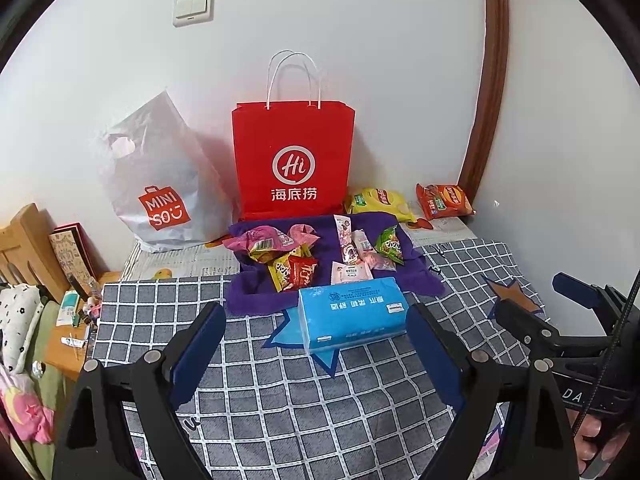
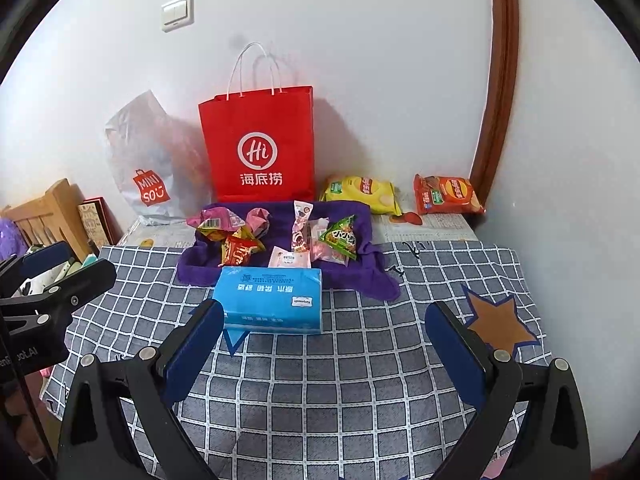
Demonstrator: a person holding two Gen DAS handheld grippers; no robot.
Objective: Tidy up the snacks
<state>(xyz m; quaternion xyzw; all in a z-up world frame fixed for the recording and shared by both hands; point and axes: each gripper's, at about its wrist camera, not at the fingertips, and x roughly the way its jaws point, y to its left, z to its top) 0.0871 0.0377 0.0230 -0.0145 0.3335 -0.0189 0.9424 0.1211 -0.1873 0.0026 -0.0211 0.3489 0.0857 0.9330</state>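
Several small snack packets (image 1: 296,254) (image 2: 280,238) lie in a heap on a purple cloth (image 1: 416,276) (image 2: 200,264) in the middle of the checked cover. A yellow chip bag (image 1: 378,200) (image 2: 362,192) and an orange chip bag (image 1: 444,200) (image 2: 446,196) lie behind it by the wall. A blue tissue pack (image 1: 352,318) (image 2: 270,300) rests in front of the cloth. My left gripper (image 1: 316,344) is open, held just short of the tissue pack. My right gripper (image 2: 324,344) is open too, nothing between its fingers.
A red paper bag (image 1: 294,160) (image 2: 258,144) stands upright against the wall, with a grey plastic bag (image 1: 160,184) (image 2: 140,160) to its left. A wooden chair (image 1: 28,248) and cluttered stand (image 1: 76,320) are at the left. A brown door frame (image 1: 488,92) runs up the right.
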